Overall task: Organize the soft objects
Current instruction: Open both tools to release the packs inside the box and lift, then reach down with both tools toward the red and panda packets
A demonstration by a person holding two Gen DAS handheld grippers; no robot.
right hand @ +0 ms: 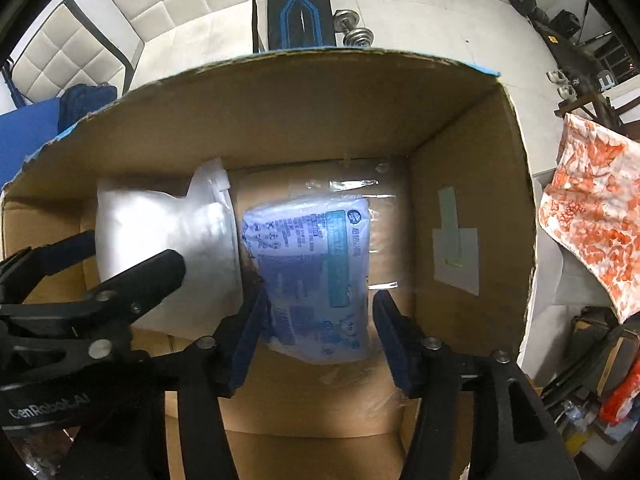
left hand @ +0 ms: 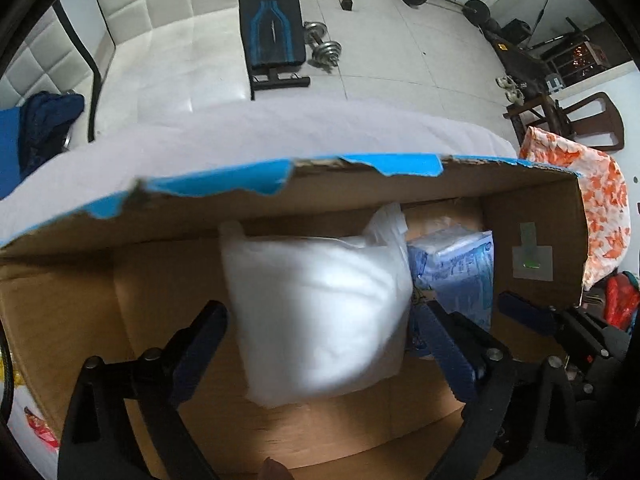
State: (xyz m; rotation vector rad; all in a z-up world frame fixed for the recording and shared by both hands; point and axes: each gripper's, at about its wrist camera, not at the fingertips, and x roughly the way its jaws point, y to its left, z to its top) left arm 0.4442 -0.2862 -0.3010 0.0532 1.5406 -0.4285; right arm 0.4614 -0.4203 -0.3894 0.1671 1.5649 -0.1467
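Inside the brown cardboard box (right hand: 472, 184), the left gripper (left hand: 320, 344) is standing wide open around a white soft pillow (left hand: 320, 312), while the right gripper (right hand: 316, 332), partly open, is straddling a blue-printed plastic pack (right hand: 312, 276) beside it near the right wall; both look released, so withdrawing upward comes next.

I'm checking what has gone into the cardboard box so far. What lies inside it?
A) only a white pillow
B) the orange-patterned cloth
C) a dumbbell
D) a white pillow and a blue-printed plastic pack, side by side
D: the right wrist view shows the white pillow and the blue-printed plastic pack side by side on the floor of the cardboard box.
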